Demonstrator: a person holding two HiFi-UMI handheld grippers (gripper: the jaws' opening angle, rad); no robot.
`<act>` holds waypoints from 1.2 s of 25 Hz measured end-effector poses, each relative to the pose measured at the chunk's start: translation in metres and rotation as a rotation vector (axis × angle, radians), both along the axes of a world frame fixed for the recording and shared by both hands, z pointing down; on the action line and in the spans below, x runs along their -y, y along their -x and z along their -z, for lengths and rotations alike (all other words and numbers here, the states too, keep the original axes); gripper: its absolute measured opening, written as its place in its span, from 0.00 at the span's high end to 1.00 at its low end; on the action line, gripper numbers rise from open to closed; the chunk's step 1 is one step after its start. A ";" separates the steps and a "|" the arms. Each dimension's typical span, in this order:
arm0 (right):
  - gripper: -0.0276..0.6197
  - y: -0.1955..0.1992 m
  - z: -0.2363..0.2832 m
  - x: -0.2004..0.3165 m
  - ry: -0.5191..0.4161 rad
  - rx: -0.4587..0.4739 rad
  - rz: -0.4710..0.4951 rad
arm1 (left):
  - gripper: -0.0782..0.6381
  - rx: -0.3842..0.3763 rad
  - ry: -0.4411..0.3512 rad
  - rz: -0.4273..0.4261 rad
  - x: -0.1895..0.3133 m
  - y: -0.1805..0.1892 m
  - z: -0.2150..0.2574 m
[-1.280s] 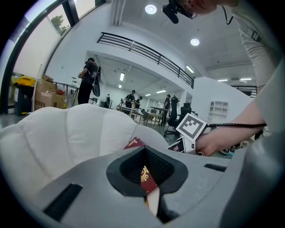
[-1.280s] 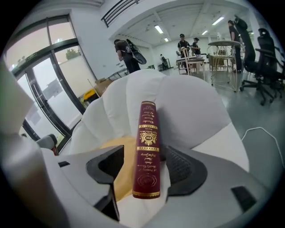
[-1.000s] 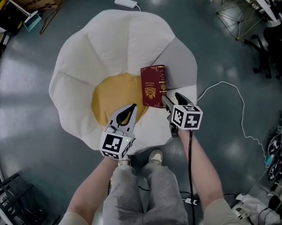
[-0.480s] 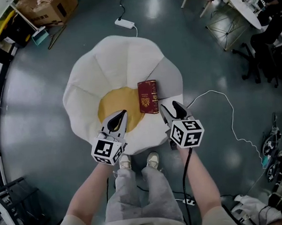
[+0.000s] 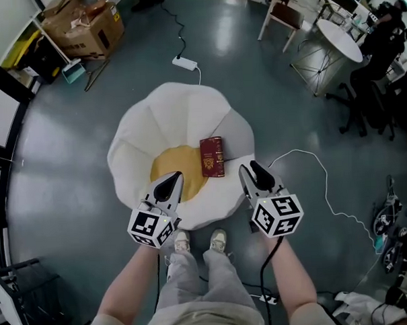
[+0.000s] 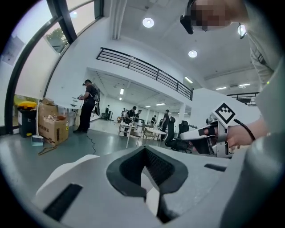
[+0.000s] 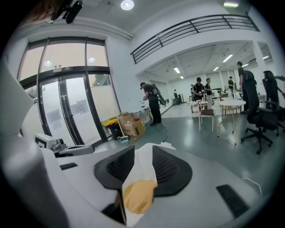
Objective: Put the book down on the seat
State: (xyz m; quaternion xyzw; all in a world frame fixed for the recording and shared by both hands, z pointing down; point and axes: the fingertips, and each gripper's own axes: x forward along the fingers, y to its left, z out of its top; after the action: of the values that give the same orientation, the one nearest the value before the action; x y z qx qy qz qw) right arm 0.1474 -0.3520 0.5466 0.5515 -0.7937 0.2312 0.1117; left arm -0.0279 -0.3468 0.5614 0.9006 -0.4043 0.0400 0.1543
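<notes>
The left gripper is covering part of the front rim of the seat in the head view; in the left gripper view its grey body is filling the lower half, leaving only a pale sliver between the jaws, too little to name; the gold emblem on the book is showing too small to read; the cardboard box is running off the top edge; the person's legs are being cut by the bottom edge.

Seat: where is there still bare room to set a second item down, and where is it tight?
Free on the seat: the yellow centre left of the book, and the white lobes along the far and left sides. Tight: the right side, where the book lies just beside the yellow centre.
</notes>
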 end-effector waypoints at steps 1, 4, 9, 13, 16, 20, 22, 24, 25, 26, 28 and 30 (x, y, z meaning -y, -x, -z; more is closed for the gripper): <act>0.77 0.001 0.020 -0.003 -0.026 -0.011 0.013 | 0.89 -0.005 -0.007 0.001 -0.002 0.001 0.015; 0.78 0.006 0.081 -0.011 -0.111 -0.033 0.047 | 0.88 -0.013 -0.031 0.000 -0.006 0.002 0.062; 0.79 0.009 0.179 -0.024 -0.272 -0.023 0.103 | 0.88 -0.044 -0.108 -0.046 -0.016 -0.001 0.143; 0.81 0.005 0.242 -0.038 -0.361 -0.039 0.132 | 0.88 -0.066 -0.162 -0.053 -0.024 0.002 0.206; 0.85 0.000 0.294 -0.055 -0.432 -0.058 0.145 | 0.89 -0.141 -0.159 -0.054 -0.031 0.005 0.249; 0.88 -0.001 0.350 -0.079 -0.514 -0.075 0.148 | 0.89 -0.152 -0.179 -0.066 -0.045 0.012 0.291; 0.90 0.004 0.366 -0.091 -0.540 -0.104 0.169 | 0.89 -0.147 -0.191 -0.074 -0.053 0.016 0.308; 0.91 0.010 0.378 -0.102 -0.555 -0.124 0.189 | 0.88 -0.137 -0.212 -0.087 -0.064 0.018 0.325; 0.91 0.013 0.382 -0.108 -0.558 -0.123 0.196 | 0.88 -0.134 -0.225 -0.096 -0.069 0.019 0.333; 0.91 0.017 0.385 -0.113 -0.560 -0.114 0.202 | 0.88 -0.135 -0.235 -0.105 -0.075 0.020 0.340; 0.91 0.024 0.387 -0.123 -0.556 -0.083 0.216 | 0.88 -0.137 -0.258 -0.114 -0.086 0.020 0.351; 0.91 0.033 0.383 -0.133 -0.545 -0.043 0.241 | 0.88 -0.095 -0.302 -0.108 -0.098 0.018 0.357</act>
State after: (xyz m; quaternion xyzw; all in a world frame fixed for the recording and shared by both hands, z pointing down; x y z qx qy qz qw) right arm 0.1147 -0.2187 0.1634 0.4678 -0.8837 -0.0170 0.0029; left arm -0.0463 -0.2486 0.2043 0.9348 -0.3491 -0.0555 0.0338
